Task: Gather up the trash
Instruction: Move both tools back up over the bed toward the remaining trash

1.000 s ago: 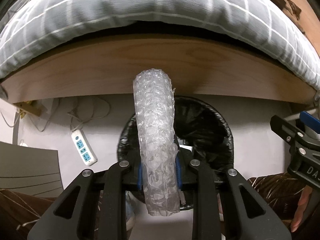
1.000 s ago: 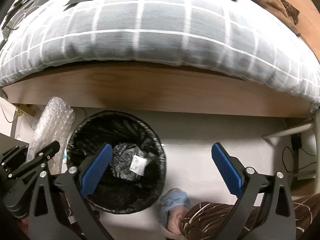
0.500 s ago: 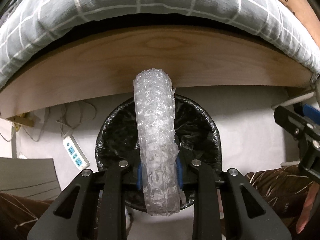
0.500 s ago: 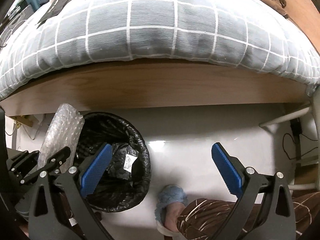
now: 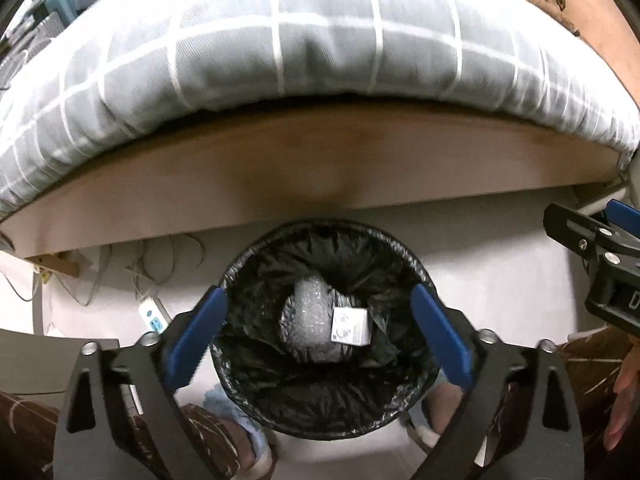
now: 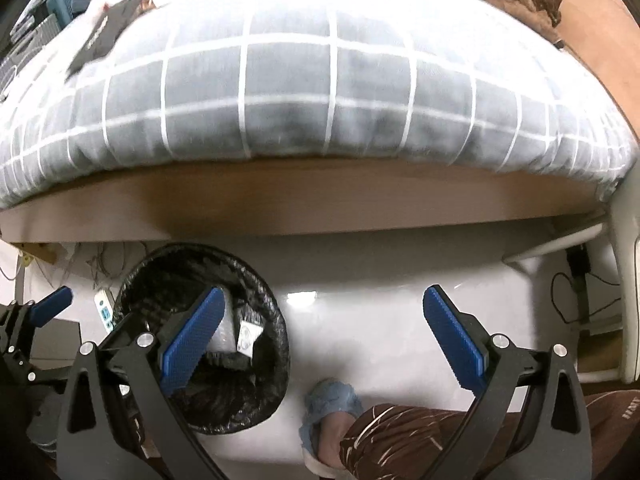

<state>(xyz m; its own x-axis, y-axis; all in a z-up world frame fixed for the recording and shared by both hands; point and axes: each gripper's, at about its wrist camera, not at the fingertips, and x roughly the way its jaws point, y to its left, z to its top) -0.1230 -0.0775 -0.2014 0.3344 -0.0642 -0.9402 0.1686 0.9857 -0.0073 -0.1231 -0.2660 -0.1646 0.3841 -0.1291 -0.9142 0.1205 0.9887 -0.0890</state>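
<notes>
A roll of clear bubble wrap (image 5: 308,320) lies inside the black-lined trash bin (image 5: 240,264), beside a small white packet (image 5: 350,326). My left gripper (image 5: 318,292) hangs above the bin's mouth. Its jaws are opening, wide apart, and nothing is between the blue pads. To the bin's right, my right gripper (image 6: 323,294) stands open and empty over the white floor. In the right wrist view the bin (image 6: 256,280) is at lower left, with the bubble wrap (image 6: 224,336) partly hidden behind one finger. My left gripper (image 6: 90,316) shows at that view's left edge.
A bed with a grey checked quilt (image 5: 320,40) and a wooden side board (image 5: 320,168) rises right behind the bin. A power strip (image 5: 154,314) and cables lie on the floor to the left. A person's foot in a blue slipper (image 6: 328,400) stands close to the bin.
My left gripper's jaws went from shut on the bubble wrap roll to wide apart, and the roll dropped into the bin. Both views shifted so that more of the bed shows.
</notes>
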